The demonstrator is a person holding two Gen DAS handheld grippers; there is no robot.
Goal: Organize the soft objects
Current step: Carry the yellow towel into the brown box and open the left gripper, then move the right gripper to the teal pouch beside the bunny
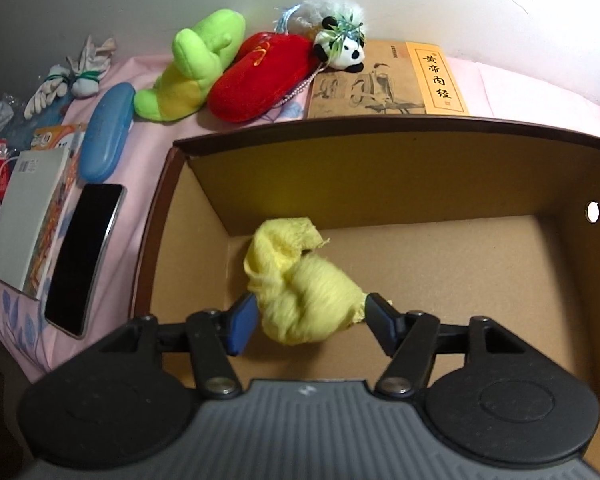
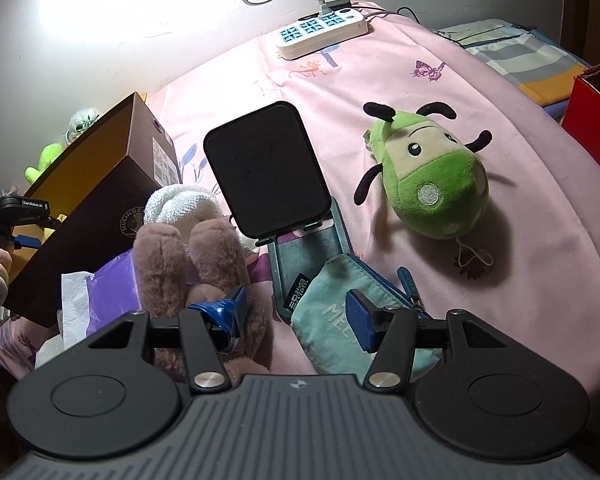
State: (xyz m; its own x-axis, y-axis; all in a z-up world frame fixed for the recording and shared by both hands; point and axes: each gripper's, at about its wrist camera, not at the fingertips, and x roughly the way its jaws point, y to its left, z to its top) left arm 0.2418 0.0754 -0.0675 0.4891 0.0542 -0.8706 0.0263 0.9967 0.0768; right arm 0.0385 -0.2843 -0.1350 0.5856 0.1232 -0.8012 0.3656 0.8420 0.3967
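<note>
My left gripper (image 1: 310, 322) is inside an open brown cardboard box (image 1: 380, 176), with a crumpled yellow cloth (image 1: 300, 284) between its wide-spread pads; whether the pads press it is unclear. Behind the box lie a green plush (image 1: 192, 68), a red plush (image 1: 260, 76) and a small panda (image 1: 342, 50). My right gripper (image 2: 298, 320) is open and empty, low over the pink sheet. A brown plush (image 2: 196, 264) is at its left finger and a teal pouch (image 2: 340, 312) at its right. A green bug plush (image 2: 432, 176) lies further right.
Left of the box lie a phone (image 1: 84, 256), a white booklet (image 1: 28, 216) and a blue case (image 1: 106, 132). A book (image 1: 388, 80) lies behind the box. In the right wrist view are a black flip case (image 2: 266, 176), a power strip (image 2: 324, 32) and a red box (image 2: 592, 100).
</note>
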